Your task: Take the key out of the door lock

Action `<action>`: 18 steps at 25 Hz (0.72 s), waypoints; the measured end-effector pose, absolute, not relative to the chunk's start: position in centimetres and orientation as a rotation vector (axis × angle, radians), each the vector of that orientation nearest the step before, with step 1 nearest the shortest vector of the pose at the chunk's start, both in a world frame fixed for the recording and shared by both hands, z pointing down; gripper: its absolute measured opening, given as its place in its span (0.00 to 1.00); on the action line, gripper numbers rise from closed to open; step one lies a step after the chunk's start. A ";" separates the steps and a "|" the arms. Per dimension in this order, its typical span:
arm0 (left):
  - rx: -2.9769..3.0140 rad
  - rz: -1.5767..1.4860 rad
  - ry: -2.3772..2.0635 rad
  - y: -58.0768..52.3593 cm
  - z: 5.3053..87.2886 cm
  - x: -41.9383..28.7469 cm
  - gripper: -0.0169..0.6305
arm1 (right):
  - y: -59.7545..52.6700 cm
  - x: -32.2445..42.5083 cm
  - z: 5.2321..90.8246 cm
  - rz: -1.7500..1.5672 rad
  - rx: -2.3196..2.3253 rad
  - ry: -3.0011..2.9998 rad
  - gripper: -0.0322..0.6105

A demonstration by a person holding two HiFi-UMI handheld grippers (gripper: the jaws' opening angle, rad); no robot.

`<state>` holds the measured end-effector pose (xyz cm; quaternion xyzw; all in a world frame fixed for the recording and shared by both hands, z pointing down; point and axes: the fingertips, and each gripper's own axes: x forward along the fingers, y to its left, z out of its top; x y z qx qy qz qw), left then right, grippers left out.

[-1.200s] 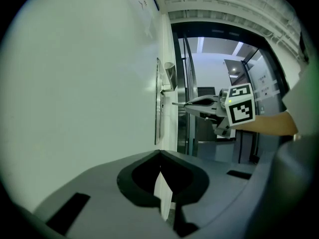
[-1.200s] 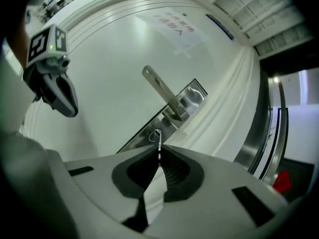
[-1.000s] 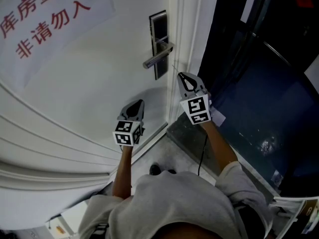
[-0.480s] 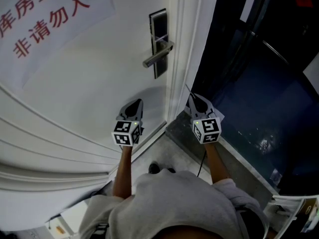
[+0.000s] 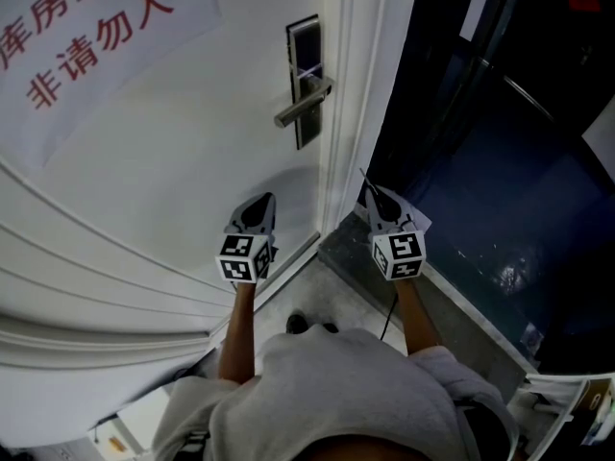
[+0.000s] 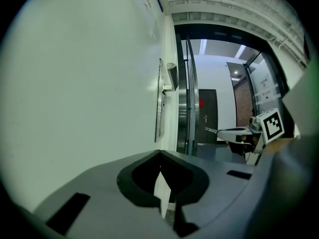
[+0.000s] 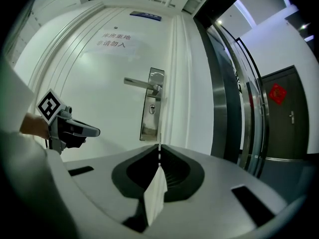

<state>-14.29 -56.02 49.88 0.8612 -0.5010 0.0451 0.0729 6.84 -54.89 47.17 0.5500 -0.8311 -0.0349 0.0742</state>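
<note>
In the head view the right gripper (image 5: 375, 198) has dropped away from the door lock (image 5: 306, 83), which now sits at its 11 o'clock. Its fingers are clamped on the key (image 5: 364, 178). In the left gripper view the left gripper (image 6: 160, 156) is closed on nothing. In the right gripper view the key juts toward 12 o'clock from the pinched fingertips.

Upper left of you – paper sign (image 5: 91, 12) w/ red characters. To your right, dark glass wall (image 5: 500, 181); far dark door (image 7: 280, 128) w/ red ornament (image 7: 277, 93). Btm right by you – papers (image 5: 565, 403).
</note>
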 end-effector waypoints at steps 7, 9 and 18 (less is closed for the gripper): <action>2.590 0.136 -1.510 -55.7 49.7 -14.6 0.05 | -55.0 6.4 46.8 -0.109 1.653 -2.501 0.10; 2.591 0.134 -1.511 -55.7 49.6 -14.7 0.05 | -55.0 6.2 46.7 -0.112 1.651 -2.502 0.10; 2.593 0.141 -1.508 -55.6 49.5 -14.7 0.05 | -55.3 5.9 46.4 -0.120 1.649 -2.504 0.10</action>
